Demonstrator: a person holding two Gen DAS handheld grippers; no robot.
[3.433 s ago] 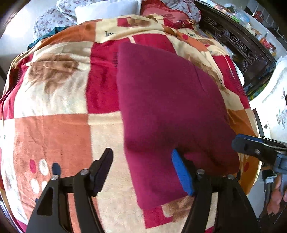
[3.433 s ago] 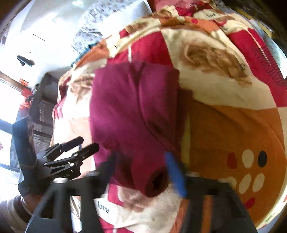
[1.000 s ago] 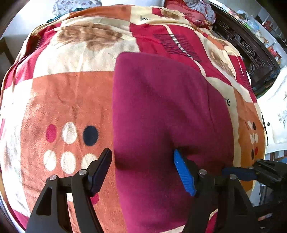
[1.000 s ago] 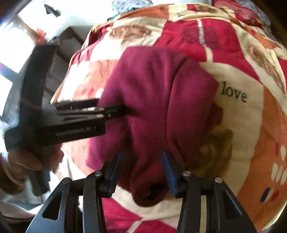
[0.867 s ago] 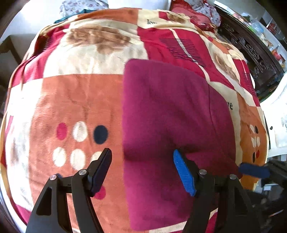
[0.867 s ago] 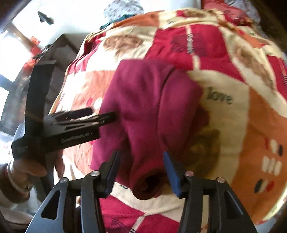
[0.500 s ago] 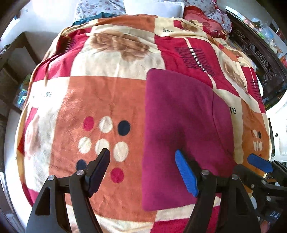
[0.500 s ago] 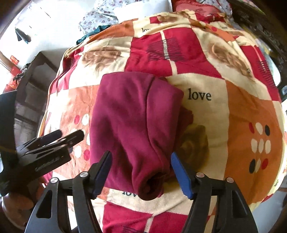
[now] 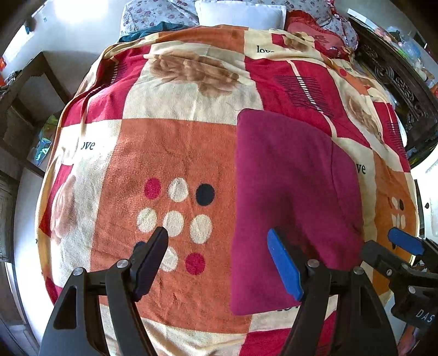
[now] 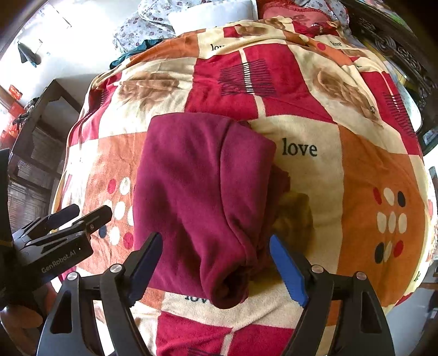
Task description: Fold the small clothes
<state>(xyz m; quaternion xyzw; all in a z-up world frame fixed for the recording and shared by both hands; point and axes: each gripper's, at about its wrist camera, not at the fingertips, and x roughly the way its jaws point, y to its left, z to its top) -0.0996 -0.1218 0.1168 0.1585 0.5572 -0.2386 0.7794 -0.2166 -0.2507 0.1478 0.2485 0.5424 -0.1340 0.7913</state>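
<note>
The left gripper point(image 9: 217, 263) hangs spread and empty over the patchwork blanket point(image 9: 169, 153); the folded maroon garment point(image 10: 202, 191) lies flat beneath the right gripper point(image 10: 216, 263), whose jaws have just been opening, nothing pinched. Folding looks finished; next likely tidying or setting aside.

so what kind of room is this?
Likely a bedroom: the garment lies on a bed's patchwork blanket, pillows sit at the far end, and a dark carved frame runs alongside.
</note>
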